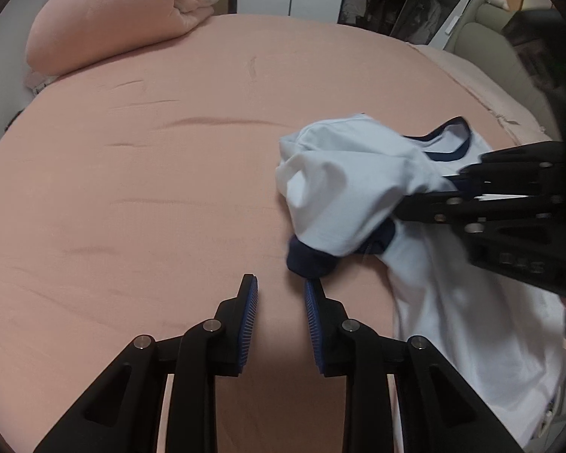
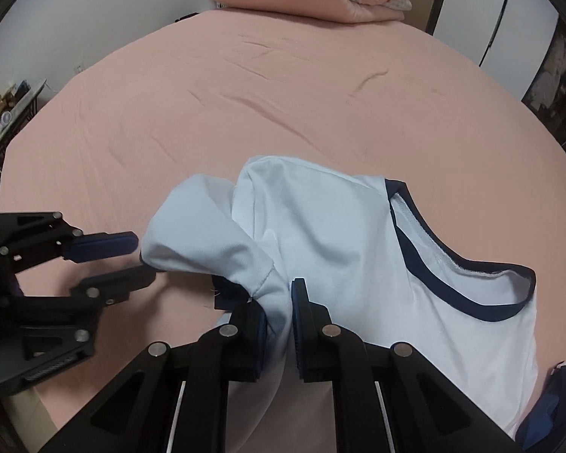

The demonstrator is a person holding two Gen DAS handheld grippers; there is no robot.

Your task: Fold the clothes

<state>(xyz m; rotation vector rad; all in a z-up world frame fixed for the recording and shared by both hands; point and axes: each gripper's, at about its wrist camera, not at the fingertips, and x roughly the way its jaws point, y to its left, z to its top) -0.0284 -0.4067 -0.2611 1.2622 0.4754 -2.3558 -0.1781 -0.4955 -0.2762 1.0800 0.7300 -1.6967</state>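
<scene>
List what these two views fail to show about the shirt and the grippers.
- Shirt hem: cut off by the lower right edge in both views.
- Sleeve cuff: blurred in the left wrist view; mostly hidden behind bunched cloth in the right wrist view.
- Right gripper pads: cloth fills the gap and covers them, so firm pinch unclear.
- Shirt front: bunched folds hide any print.
- Left gripper: open, empty.
</scene>
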